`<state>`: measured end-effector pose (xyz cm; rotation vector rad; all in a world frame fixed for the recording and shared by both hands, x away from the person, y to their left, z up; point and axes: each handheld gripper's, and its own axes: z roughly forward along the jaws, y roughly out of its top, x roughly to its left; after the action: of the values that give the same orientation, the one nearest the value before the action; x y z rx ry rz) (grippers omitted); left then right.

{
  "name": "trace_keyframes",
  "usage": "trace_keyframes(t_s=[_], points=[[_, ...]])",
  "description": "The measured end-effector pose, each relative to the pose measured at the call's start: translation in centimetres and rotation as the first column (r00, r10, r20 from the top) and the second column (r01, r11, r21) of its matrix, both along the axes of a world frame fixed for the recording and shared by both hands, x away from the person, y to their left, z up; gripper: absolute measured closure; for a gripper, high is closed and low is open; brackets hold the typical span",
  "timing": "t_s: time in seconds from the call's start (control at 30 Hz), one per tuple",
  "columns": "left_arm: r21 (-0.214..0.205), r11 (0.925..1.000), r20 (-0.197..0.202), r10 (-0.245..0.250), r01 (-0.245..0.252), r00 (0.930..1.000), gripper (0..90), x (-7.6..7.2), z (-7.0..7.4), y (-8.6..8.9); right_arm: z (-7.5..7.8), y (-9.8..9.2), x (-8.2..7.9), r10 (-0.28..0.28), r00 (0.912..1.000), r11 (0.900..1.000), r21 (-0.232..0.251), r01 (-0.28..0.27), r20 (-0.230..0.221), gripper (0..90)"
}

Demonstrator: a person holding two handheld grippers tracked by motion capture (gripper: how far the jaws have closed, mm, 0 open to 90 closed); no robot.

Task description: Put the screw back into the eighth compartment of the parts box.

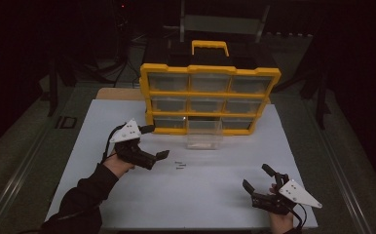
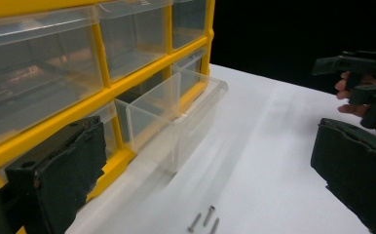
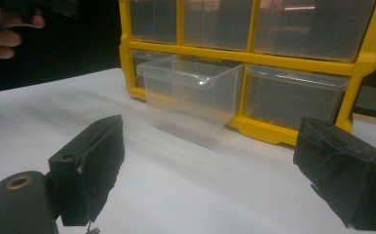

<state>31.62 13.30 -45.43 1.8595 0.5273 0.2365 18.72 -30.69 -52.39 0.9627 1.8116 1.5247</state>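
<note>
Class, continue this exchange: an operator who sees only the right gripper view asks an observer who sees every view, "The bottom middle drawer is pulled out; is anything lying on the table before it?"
Observer: Yes, a few small screws lie on the white table, in front of the drawer.
Operator: Where is the left gripper?
Observer: Left of the screws, jaws open, holding nothing.
Operator: Has the organizer a handle?
Observer: Yes, a yellow handle on top.
</note>
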Motion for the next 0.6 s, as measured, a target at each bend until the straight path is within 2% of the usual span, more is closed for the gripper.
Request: trace_keyframes(t_s=[0.07,0.2,0.3,0.33,0.4,0.43,0.53,0.6], points=[[0.034,0.9994,-0.003,-0.007,0.007,1.0000,0.0,0.6,-0.1,-0.8,0.0,0.0,0.0,0.002,1.0000,1.0000,-0.002,-0.002,-0.001,11.5],[0.056,0.9979,-0.034,-0.031,0.033,0.9990,0.0,1.5,-0.4,-1.6,-0.1,0.1,0.0,0.007,1.0000,1.0000,-0.001,-0.007,-0.004,11.5],[0.098,0.9939,-0.043,-0.046,0.050,0.9980,0.3,2.2,-1.0,-2.5,-0.1,0.1,0.0,0.012,0.9999,0.9999,0.001,-0.012,-0.005,11.5],[0.105,0.9931,-0.047,-0.047,0.052,0.9978,3.1,2.3,-1.2,-2.6,-0.1,0.1,0.1,0.012,0.9999,0.9999,0.000,-0.012,-0.005,11.5],[0.130,0.9896,-0.049,-0.055,0.061,0.9973,5.1,2.5,-1.8,-3.1,-0.1,0.1,0.1,0.015,0.9999,0.9999,0.002,-0.015,-0.006,11.5],[0.154,0.9853,-0.058,-0.065,0.073,0.9962,6.1,2.5,-2.1,-3.3,-0.1,0.1,0.1,0.017,0.9998,0.9999,0.002,-0.017,-0.006,11.5],[0.184,0.9784,-0.084,-0.079,0.093,0.9933,14.4,2.7,-3.0,-3.7,-0.1,0.0,0.1,0.026,0.9996,0.9996,0.004,-0.026,-0.007,11.5],[0.197,0.9733,-0.113,-0.096,0.117,0.9889,19.6,2.8,-3.7,-4.0,-0.1,0.1,0.1,0.029,0.9996,0.9996,0.005,-0.029,-0.007,11.6]])
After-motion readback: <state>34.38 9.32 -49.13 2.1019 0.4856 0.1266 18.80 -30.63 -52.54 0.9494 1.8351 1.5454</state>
